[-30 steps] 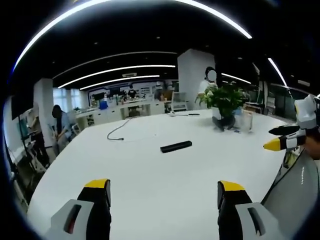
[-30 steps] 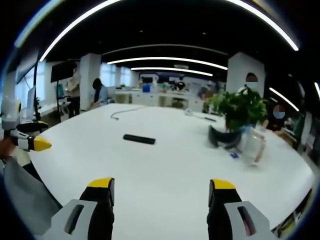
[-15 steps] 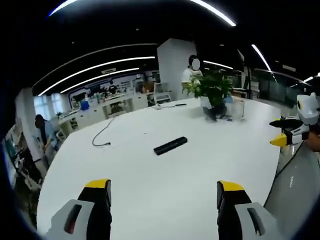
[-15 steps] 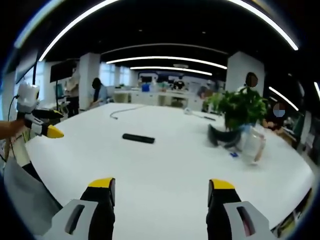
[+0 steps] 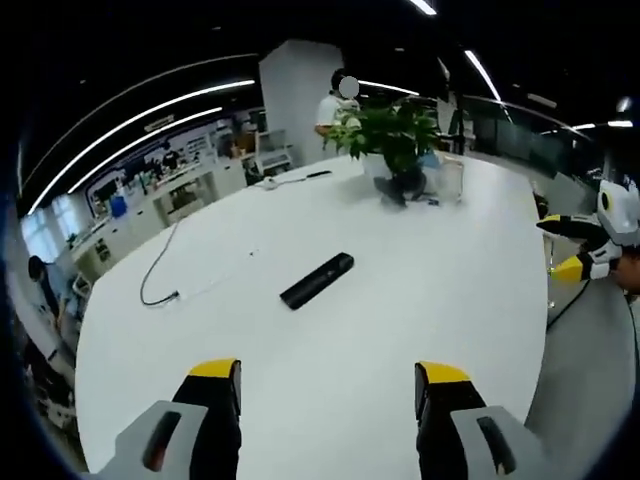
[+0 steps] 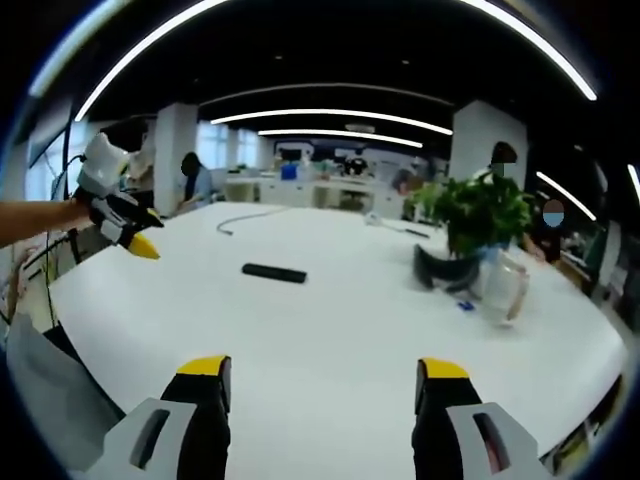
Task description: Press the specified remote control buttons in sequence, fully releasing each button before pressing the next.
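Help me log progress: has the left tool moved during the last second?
Yes. In the right gripper view the left tool has risen and reached in over the white table, toward the black remote.

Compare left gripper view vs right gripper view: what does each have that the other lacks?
Left gripper view's extra: the right claw seen from outside, at the table's right edge. Right gripper view's extra: the left claw seen from outside, held up by a forearm on the left. Shared: the black remote lying untouched on the white table, the potted plant, the loose cable.
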Demonstrator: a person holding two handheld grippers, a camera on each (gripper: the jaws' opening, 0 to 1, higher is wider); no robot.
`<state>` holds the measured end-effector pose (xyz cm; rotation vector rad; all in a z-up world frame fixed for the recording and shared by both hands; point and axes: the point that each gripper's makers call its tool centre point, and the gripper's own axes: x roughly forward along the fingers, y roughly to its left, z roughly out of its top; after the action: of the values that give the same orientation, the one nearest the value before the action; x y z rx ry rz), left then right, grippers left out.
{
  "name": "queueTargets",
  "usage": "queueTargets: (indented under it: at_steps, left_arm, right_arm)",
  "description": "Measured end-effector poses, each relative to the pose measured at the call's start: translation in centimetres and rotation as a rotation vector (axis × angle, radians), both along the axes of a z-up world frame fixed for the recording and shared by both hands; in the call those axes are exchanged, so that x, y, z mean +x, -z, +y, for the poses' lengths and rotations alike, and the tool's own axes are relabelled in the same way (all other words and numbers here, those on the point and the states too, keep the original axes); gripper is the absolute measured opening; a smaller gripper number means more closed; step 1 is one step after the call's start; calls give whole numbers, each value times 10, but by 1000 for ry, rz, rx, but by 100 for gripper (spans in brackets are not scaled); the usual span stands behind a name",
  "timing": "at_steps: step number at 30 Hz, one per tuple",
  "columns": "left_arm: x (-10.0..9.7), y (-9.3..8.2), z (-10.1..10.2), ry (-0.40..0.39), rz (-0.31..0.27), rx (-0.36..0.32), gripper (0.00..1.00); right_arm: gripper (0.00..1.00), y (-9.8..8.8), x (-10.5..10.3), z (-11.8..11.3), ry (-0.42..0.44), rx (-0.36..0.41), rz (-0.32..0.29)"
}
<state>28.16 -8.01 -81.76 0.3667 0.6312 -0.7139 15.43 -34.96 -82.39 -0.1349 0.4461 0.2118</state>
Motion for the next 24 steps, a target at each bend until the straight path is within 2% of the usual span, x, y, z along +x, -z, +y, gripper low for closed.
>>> queueTargets:
  at_steps: [11, 16, 19, 22, 24]
  left_arm:
    - [34, 9, -32, 182, 62, 120, 67]
    - [47, 13, -43, 231, 83, 128, 66]
    - [58, 21, -48, 275, 112, 163, 64]
    - [70, 31, -50, 282, 159, 183, 62]
    - [76, 37, -51, 296, 169, 201, 61]
  right_arm:
    - [73, 5, 0, 0, 1, -13, 21]
    - [72, 6, -1, -1, 3, -17, 29]
    - [72, 7, -1, -1, 3, -22, 34]
    - [72, 10, -1, 1, -2, -28, 48]
    - [72, 11, -2, 1, -4, -32, 52]
